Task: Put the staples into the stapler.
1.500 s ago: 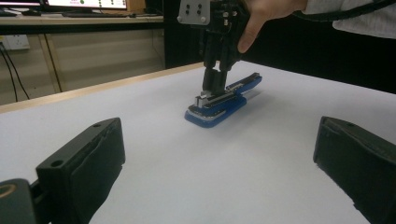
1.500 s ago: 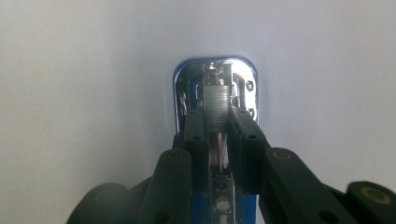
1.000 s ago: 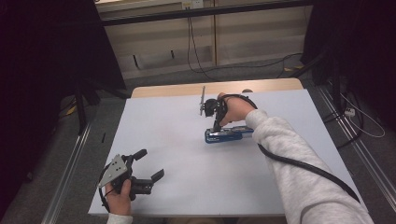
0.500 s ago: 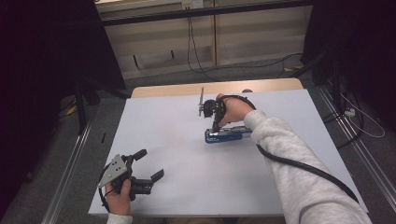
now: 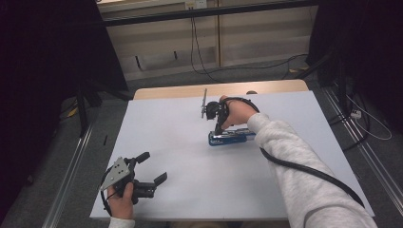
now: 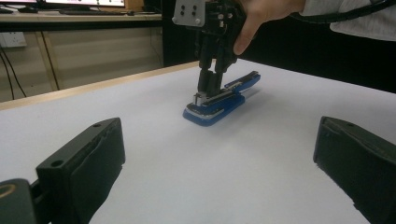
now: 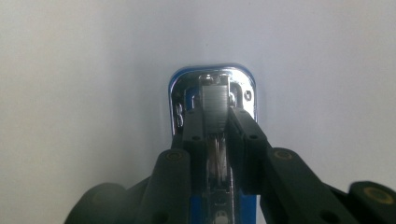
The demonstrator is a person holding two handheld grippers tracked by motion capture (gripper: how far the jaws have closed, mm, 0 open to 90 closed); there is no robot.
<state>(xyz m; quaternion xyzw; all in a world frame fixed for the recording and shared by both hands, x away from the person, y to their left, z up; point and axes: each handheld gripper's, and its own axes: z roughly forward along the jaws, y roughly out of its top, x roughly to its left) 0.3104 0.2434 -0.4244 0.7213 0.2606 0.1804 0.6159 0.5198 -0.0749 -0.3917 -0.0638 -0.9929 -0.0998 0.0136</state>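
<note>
nothing moved, right gripper clenched on stapler staples, left gripper released

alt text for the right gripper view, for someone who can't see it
Looking straight down the right gripper, its two black jaws stand close together on either side of a strip of staples in an opened blue stapler. The stapler lies on a plain white table.

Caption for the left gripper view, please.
Right gripper reaches down into the opened blue stapler on the white table.
</note>
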